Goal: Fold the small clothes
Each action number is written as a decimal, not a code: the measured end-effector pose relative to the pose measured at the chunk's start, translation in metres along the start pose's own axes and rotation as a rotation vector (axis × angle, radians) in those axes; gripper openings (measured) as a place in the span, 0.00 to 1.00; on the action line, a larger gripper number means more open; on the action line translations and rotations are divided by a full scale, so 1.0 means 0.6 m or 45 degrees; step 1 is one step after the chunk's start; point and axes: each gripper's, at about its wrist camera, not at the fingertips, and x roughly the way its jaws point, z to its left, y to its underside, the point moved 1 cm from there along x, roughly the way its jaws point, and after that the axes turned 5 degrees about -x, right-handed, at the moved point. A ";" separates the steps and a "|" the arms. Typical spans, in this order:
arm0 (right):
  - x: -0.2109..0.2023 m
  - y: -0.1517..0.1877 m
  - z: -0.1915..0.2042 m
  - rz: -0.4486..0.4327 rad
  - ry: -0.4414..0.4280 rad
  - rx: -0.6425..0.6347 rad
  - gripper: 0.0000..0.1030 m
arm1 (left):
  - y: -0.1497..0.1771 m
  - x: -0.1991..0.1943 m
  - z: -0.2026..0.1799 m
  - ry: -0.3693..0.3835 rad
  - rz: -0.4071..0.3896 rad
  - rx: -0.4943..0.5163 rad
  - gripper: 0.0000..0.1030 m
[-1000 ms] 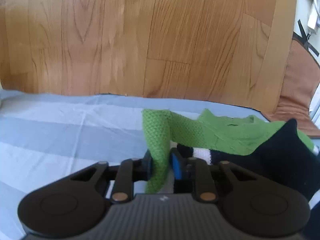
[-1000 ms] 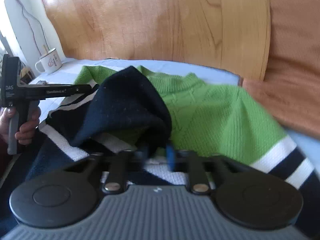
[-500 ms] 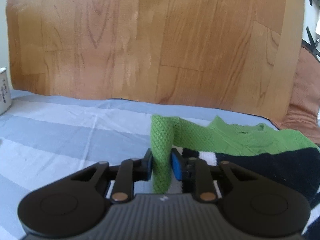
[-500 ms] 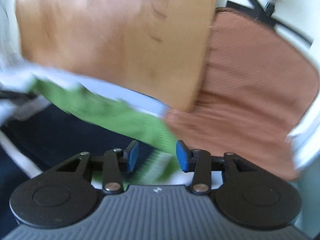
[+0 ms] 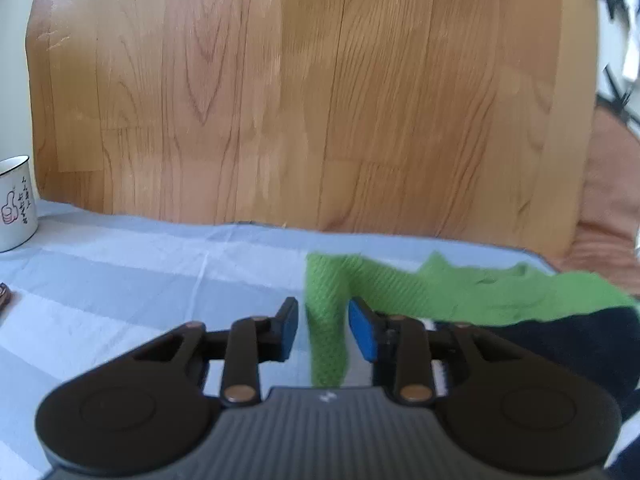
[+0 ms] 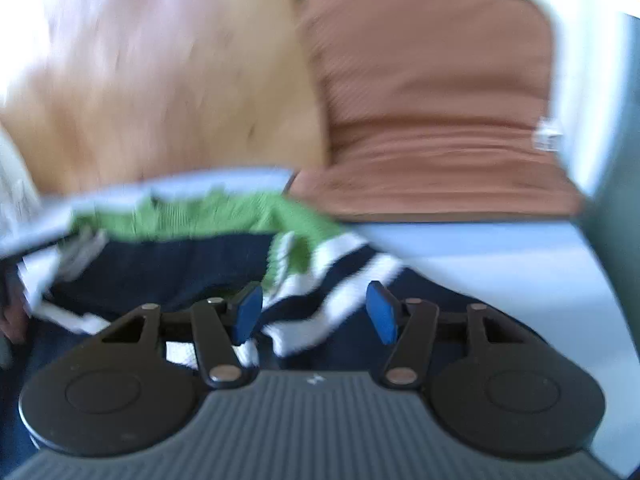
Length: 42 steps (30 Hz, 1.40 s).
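Left gripper [image 5: 323, 330]: jaws just opened a little, a green sleeve [image 5: 326, 320] standing between the pads, neither pad pressing on it. Right gripper [image 6: 315, 312]: jaws just opened wide, nothing held, only the sweater's striped hem [image 6: 320, 300] lying beyond and below them. Sweater [image 5: 460, 292] on the blue sheet [image 5: 140, 280], right of centre, green part far, navy part near, close to the headboard [image 5: 320, 100].

Release step, by the look of it. Best done by backing the left gripper straight off the sleeve without dragging the knit, letting the fold settle flat, then checking edges for alignment before the next fold. Right view blurred, so fold neatness hard to judge.

Only container: a mug [image 5: 14, 202] at far left on the sheet; contents not visible.
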 end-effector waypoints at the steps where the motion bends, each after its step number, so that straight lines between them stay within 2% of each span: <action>1: -0.031 0.011 -0.018 -0.045 -0.006 0.091 0.58 | -0.002 -0.007 0.004 0.014 -0.023 -0.010 0.29; 6: -0.157 0.124 -0.085 -0.232 0.099 0.521 0.58 | -0.012 -0.054 0.009 0.174 -0.154 -0.072 0.29; 9: -0.190 0.197 -0.105 -0.266 0.067 0.778 0.57 | -0.009 -0.069 -0.007 0.257 -0.172 -0.024 0.29; 11: -0.200 0.228 -0.101 -0.265 0.046 0.861 0.57 | -0.003 -0.071 -0.022 0.319 -0.152 0.028 0.29; 12: -0.201 0.241 -0.095 -0.258 0.074 0.884 0.57 | 0.001 -0.072 -0.031 0.334 -0.147 0.069 0.29; 14: -0.205 0.251 -0.090 -0.236 0.167 0.895 0.55 | 0.010 -0.075 -0.045 0.340 -0.148 0.146 0.29; 16: -0.208 0.258 -0.093 -0.245 0.186 0.948 0.55 | 0.013 -0.074 -0.054 0.349 -0.132 0.186 0.29; 19: -0.198 0.274 -0.095 -0.215 0.149 1.112 0.55 | 0.019 -0.067 -0.062 0.341 -0.095 0.221 0.29; 22: -0.177 0.307 -0.090 -0.198 0.035 1.329 0.54 | 0.021 -0.059 -0.062 0.324 -0.058 0.221 0.29; 24: -0.176 0.314 -0.091 -0.281 0.051 1.419 0.52 | 0.020 -0.056 -0.060 0.317 -0.046 0.210 0.29; 28: -0.169 0.304 -0.114 -0.440 0.200 1.551 0.50 | 0.021 -0.055 -0.055 0.304 -0.044 0.200 0.30; 30: -0.159 0.290 -0.124 -0.472 0.236 1.544 0.47 | 0.020 -0.053 -0.055 0.298 -0.044 0.200 0.31; 32: -0.149 0.281 -0.129 -0.451 0.304 1.492 0.21 | 0.019 -0.051 -0.054 0.293 -0.043 0.199 0.31; 33: -0.143 0.280 -0.132 -0.421 0.324 1.479 0.13 | 0.019 -0.050 -0.053 0.289 -0.041 0.196 0.31; 35: -0.148 0.276 -0.136 -0.444 0.316 1.462 0.11 | 0.017 -0.048 -0.052 0.282 -0.038 0.183 0.31; 37: -0.166 0.238 -0.127 -0.494 0.376 1.291 0.11 | 0.015 -0.046 -0.048 0.274 -0.035 0.163 0.31; 40: -0.222 0.133 -0.092 -0.681 0.474 0.953 0.10 | 0.012 -0.044 -0.042 0.259 -0.031 0.130 0.31; 42: -0.252 0.056 -0.062 -0.786 0.469 0.733 0.10 | 0.009 -0.043 -0.038 0.260 -0.029 0.112 0.31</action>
